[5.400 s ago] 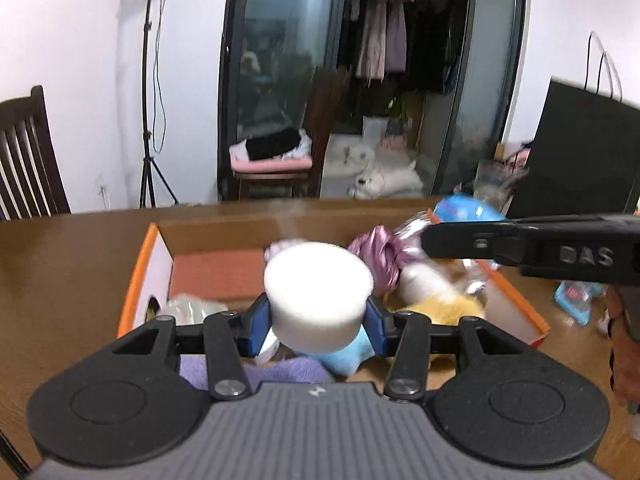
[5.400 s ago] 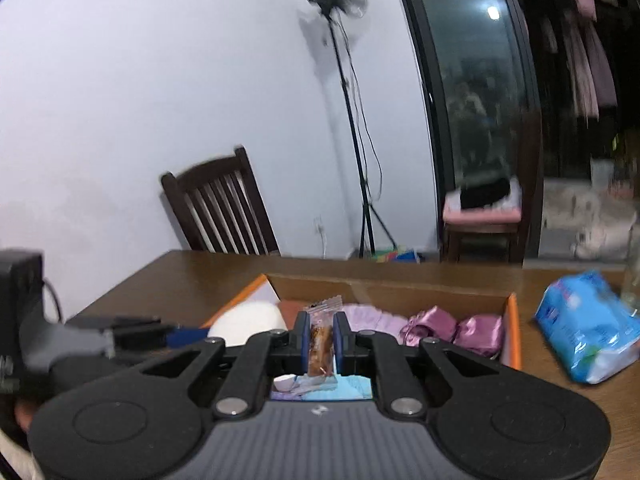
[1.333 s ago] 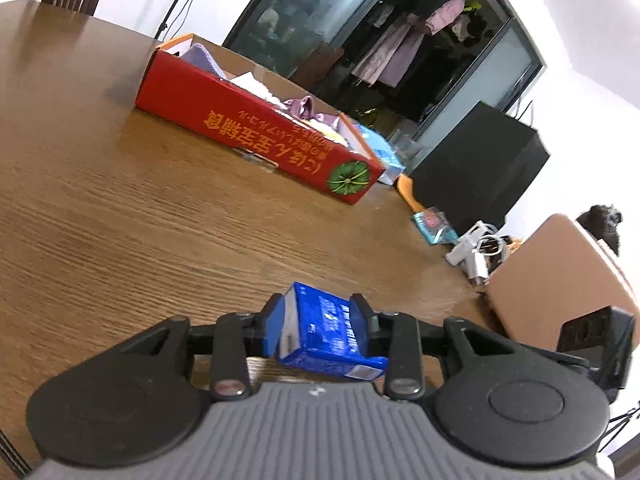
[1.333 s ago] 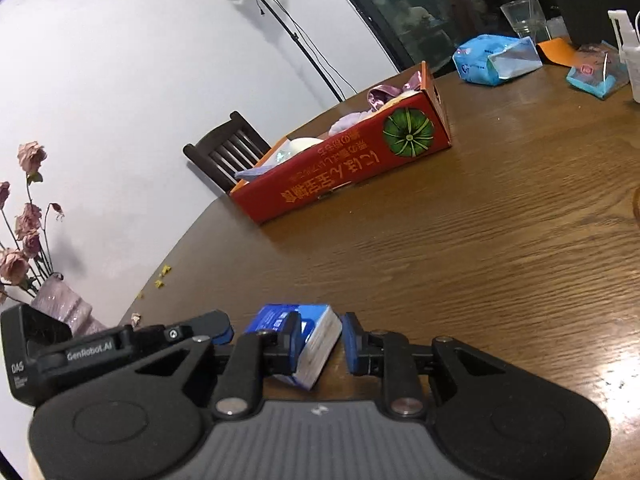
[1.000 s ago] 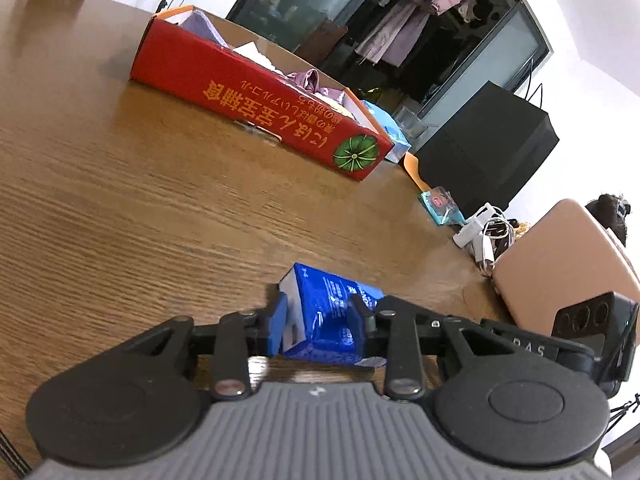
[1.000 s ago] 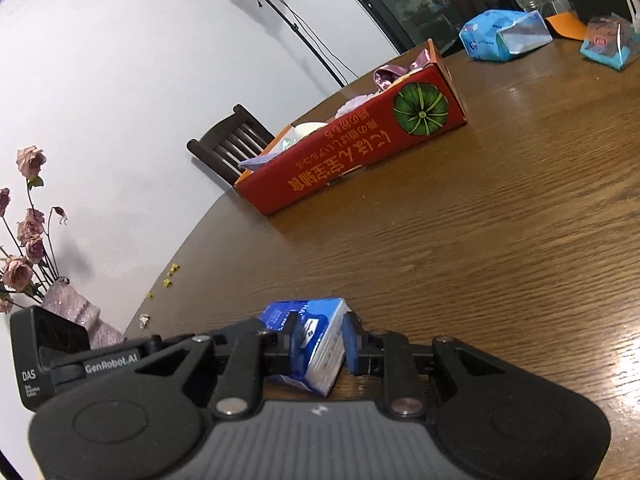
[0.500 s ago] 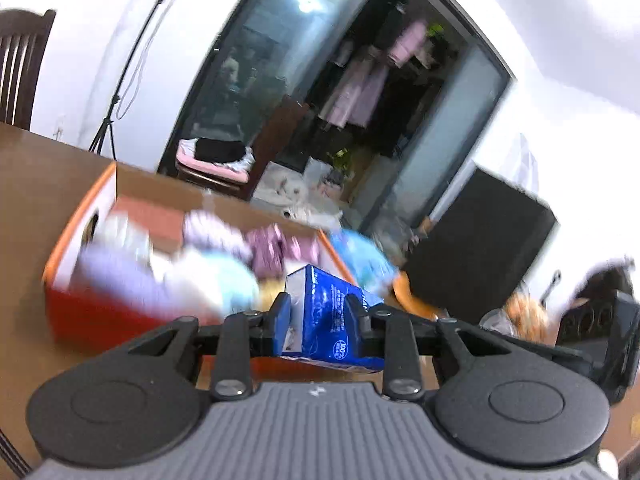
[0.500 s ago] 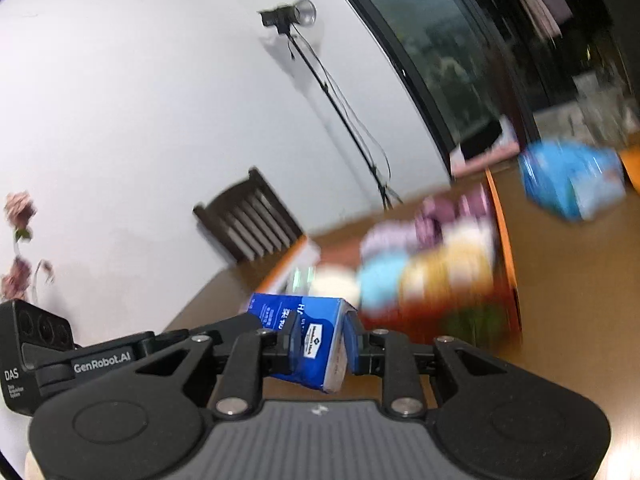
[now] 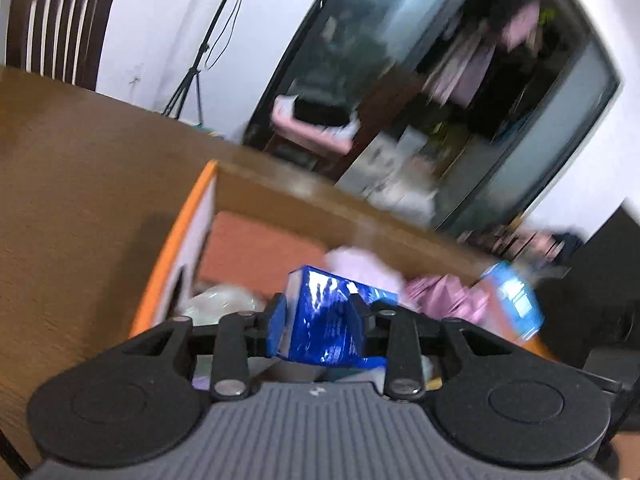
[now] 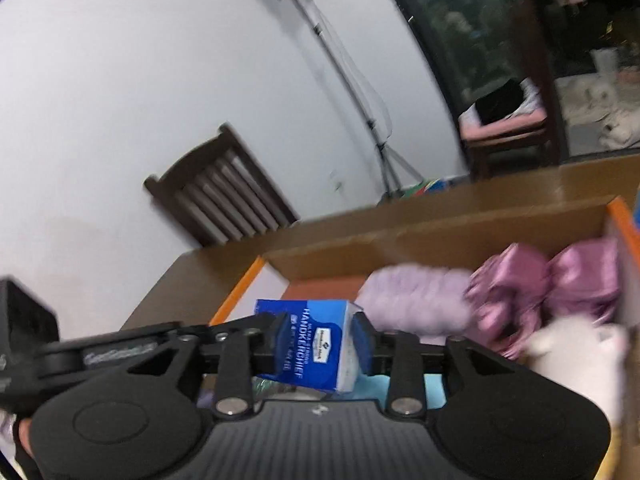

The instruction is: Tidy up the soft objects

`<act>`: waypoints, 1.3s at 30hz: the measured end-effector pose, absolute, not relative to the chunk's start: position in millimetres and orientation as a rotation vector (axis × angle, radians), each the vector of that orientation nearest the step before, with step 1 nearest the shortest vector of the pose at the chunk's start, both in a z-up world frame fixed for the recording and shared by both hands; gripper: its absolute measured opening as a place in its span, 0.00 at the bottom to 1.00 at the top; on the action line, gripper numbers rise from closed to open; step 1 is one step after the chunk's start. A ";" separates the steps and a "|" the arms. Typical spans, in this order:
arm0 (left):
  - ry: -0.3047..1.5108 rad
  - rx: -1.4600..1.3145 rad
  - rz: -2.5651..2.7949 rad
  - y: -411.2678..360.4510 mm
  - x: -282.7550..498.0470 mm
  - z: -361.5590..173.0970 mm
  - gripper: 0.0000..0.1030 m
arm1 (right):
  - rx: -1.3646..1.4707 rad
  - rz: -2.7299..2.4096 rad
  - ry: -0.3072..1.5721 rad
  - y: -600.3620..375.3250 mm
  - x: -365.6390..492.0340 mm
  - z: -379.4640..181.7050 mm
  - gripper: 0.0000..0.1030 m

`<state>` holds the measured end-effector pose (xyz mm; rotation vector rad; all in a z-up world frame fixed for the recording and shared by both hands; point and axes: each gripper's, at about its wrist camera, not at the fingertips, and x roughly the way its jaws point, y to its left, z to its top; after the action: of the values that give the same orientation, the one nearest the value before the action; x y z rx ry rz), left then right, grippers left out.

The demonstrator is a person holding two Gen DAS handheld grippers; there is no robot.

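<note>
Left wrist view has my left gripper (image 9: 318, 320) angled down over the box (image 9: 176, 240), its fingers (image 9: 277, 322) pressed on the blue pack (image 9: 320, 320), jaws parting a little. Ahead of it lie pink cloths (image 9: 448, 296); to its right sits a blue bag (image 9: 516, 300), which the other view does not show.

Right wrist view has my right gripper (image 10: 320, 338) tilted down over the same box (image 10: 240, 288), jaws opening, pads (image 10: 362, 336) at the pack (image 10: 316, 344) sides; I cannot tell whether they still press. My left tool (image 10: 100, 356) reaches in from the left. Only here: a white lump (image 10: 576, 352) to the right, a chair (image 10: 224, 192) beyond.
</note>
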<state>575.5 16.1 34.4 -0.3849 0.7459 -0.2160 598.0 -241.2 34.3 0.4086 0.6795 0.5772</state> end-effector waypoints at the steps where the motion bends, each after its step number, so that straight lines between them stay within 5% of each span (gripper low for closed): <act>1: 0.753 -0.357 -0.201 12.9 574.4 31.3 0.31 | 0.381 0.582 0.722 -232.5 601.3 28.4 0.33; 8: 0.773 -0.366 -0.209 9.2 573.2 25.8 0.32 | 0.406 0.589 0.795 -233.5 605.6 23.8 0.35; 13: 0.691 -0.342 -0.222 17.5 548.5 52.2 0.51 | 0.407 0.574 0.735 -247.7 588.2 36.1 0.54; 17: 0.645 -0.303 -0.224 25.5 520.3 86.3 0.52 | 0.344 0.522 0.688 -270.2 566.1 66.2 0.54; 28: 0.491 -0.149 -0.166 20.8 424.9 125.2 0.90 | 0.099 0.230 0.574 -345.9 453.5 123.1 0.68; 31: 0.479 -0.132 -0.161 17.1 408.9 130.9 0.94 | 0.056 0.167 0.547 -354.4 426.5 122.2 0.87; 39: 0.359 -0.064 -0.121 4.4 348.4 134.3 0.97 | 0.034 0.153 0.426 -351.7 356.3 127.6 0.88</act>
<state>348.4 4.4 134.3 -0.0636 0.3591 -0.1208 356.3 -351.7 127.6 0.0338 0.4257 0.1530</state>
